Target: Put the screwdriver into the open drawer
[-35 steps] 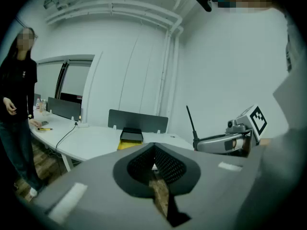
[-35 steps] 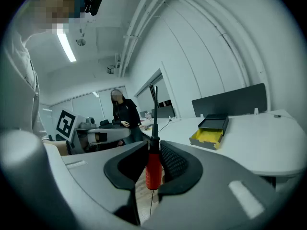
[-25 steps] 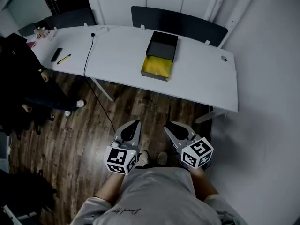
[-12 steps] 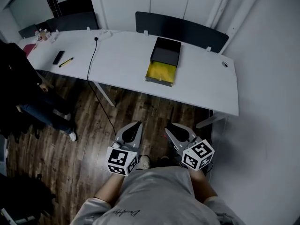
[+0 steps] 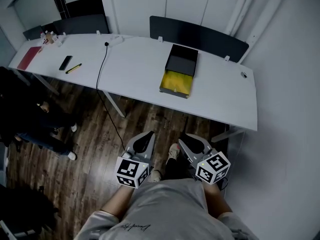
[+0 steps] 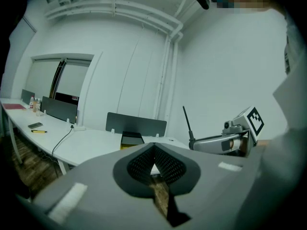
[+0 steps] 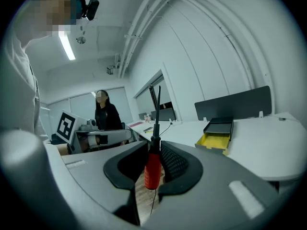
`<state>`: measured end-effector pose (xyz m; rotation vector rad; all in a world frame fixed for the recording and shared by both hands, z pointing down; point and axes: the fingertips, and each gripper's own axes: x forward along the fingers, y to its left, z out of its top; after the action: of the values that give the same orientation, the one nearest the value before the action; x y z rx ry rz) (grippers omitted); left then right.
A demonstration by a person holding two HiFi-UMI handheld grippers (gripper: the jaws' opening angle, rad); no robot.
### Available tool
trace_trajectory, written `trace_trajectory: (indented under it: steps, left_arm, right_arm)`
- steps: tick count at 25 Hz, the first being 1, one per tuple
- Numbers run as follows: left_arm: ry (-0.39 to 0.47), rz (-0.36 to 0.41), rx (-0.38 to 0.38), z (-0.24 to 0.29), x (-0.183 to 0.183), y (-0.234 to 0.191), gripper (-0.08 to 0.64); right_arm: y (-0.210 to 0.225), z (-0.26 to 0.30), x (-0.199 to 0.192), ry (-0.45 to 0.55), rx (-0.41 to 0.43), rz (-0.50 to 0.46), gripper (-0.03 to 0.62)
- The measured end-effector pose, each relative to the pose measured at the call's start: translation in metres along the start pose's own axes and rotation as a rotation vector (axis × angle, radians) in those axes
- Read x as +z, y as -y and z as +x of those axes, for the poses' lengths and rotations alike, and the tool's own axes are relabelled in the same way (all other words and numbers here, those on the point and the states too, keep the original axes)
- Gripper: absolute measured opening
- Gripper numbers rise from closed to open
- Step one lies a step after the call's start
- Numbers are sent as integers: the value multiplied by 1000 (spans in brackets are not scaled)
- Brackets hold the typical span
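Observation:
My right gripper [image 7: 153, 153] is shut on a red-handled screwdriver [image 7: 152, 169] that stands upright between the pads, its dark shaft rising above the jaws. In the head view that right gripper [image 5: 186, 139] and the left gripper [image 5: 146, 136] hang side by side close to my body, above the wooden floor. The left gripper [image 6: 154, 146] has its pads meeting at the tips with nothing between them. A black box with its yellow-lined drawer [image 5: 176, 83] pulled open sits on the white table [image 5: 135, 66], well ahead of both grippers. The drawer [image 7: 214, 139] also shows in the right gripper view.
A black cable [image 5: 101, 66] runs across the table and down to the floor. A phone [image 5: 65, 62] and a yellow pen [image 5: 73, 68] lie at the table's left. A person in dark clothes [image 5: 25, 119] stands on the left. A white wall [image 5: 290, 134] closes the right side.
The table and drawer have slid down and right in the head view as I come nearer. Both grippers have drifted forward together. The person on the left has moved further left.

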<state>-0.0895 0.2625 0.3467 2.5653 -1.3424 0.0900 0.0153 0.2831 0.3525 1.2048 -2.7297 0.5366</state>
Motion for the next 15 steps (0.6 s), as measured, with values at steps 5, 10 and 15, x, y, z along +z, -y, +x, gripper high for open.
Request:
trace_trajectory:
  steps: [5,10,15]
  left_arm:
    - [-4,6,1,23,5,-12,-2]
    - [-13,-7,9,68,7,-28,-2]
    - [-29,0,22,125,14,-50,-2]
  right_arm:
    - [20,17,9,12,6,8,98]
    - [59,41,19,-3,15,10,98]
    - [110,77,32,-26,26,14,98]
